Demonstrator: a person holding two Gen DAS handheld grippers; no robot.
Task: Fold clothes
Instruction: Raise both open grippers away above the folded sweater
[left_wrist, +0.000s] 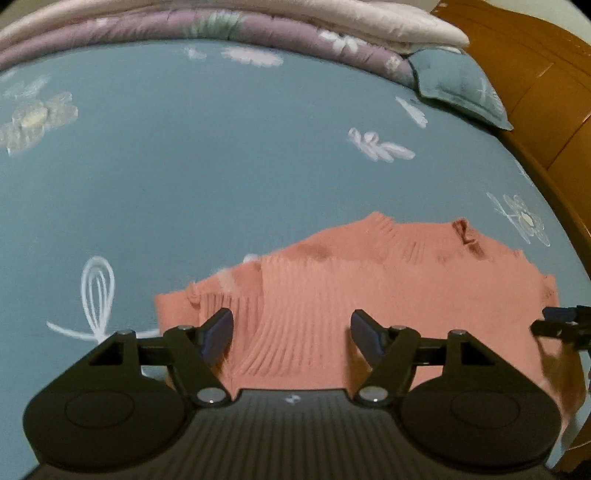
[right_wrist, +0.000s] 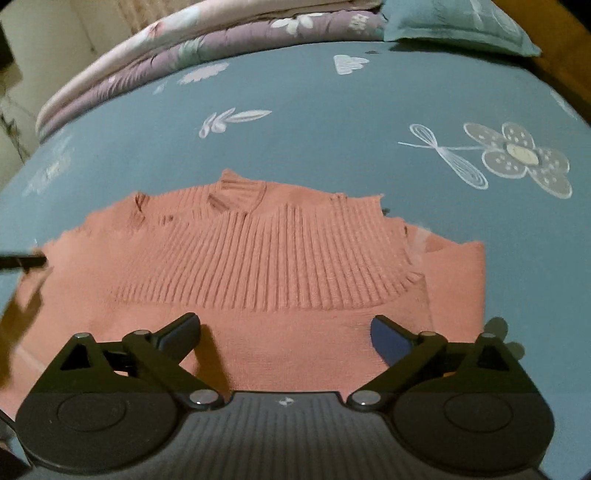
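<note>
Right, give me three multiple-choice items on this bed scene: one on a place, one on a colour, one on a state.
1. Where does the sweater lie?
A. on the blue bedsheet
B. on the folded quilts
C. on the wooden floor

2. What colour is the sweater?
A. white
B. salmon pink
C. green

3. How are the right tongs?
A. shut on a sleeve
B. shut on nothing
C. open, holding nothing

Key: 1 A, the pink knit is spread on the flowered blue sheet, short of the quilts. 2 B, both views show it salmon pink. 3 C, the fingers stand wide apart above the knit, like the left tongs.
</note>
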